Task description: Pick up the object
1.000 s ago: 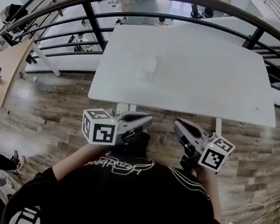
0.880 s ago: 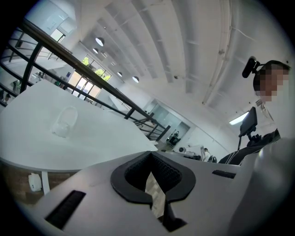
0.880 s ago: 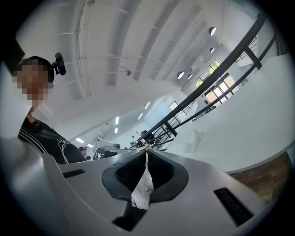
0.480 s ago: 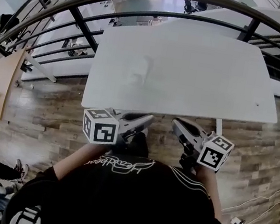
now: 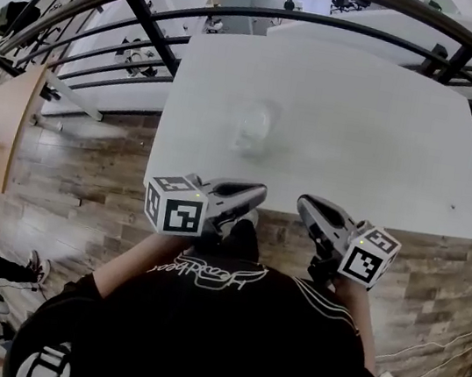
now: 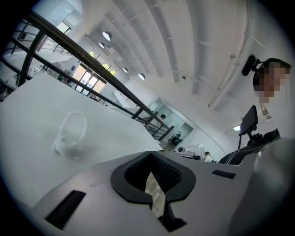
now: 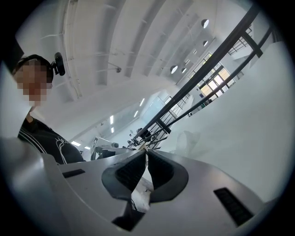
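A clear, see-through cup (image 5: 255, 126) lies on the white table (image 5: 386, 136), left of its middle. The left gripper view shows the cup (image 6: 71, 133) ahead and to the left, on its side on the tabletop. In the right gripper view the cup (image 7: 186, 138) is only a faint shape. My left gripper (image 5: 259, 195) hangs over the table's near edge, shut and empty, well short of the cup. Beside it my right gripper (image 5: 303, 205) is also shut with nothing in it. Both are held close to the person's chest.
A black metal railing (image 5: 154, 33) curves round the far and left sides of the table. Wooden floor (image 5: 69, 175) lies below the table's near edge. A wooden desk (image 5: 1, 128) stands at the far left, with a lower level visible beyond the railing.
The head view has shifted: table and cup now sit lower and nearer in the frame. Both grippers stay shut near the table's front edge, almost unmoved.
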